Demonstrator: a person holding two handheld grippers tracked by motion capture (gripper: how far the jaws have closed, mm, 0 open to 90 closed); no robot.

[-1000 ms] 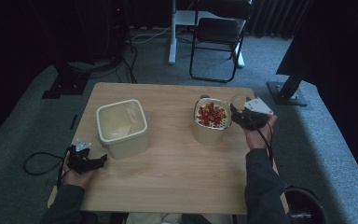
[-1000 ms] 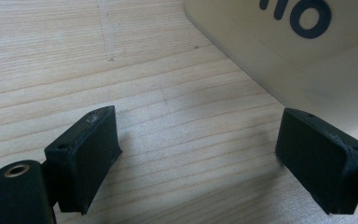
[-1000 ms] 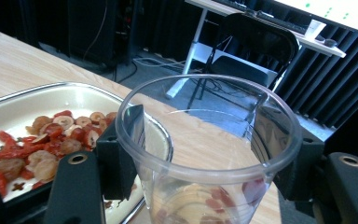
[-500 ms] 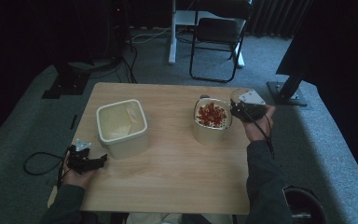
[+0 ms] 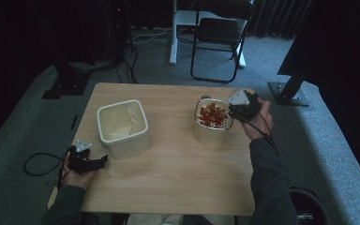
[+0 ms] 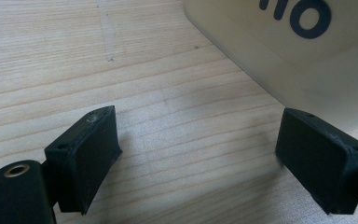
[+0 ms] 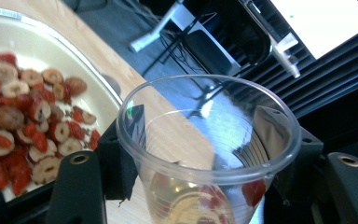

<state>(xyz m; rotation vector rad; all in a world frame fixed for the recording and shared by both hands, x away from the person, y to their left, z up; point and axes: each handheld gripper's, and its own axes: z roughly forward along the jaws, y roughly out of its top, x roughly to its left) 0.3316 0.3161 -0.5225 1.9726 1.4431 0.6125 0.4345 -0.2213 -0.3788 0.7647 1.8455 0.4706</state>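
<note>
Clear plastic cup clamped in right gripper, beside bowl of red slices

Only print: large dark characters on side wall of cream container, left gripper view. Cut off by top edge; visible part looks like "110" or "IIO", cannot tell which. Nothing else legible.
</note>
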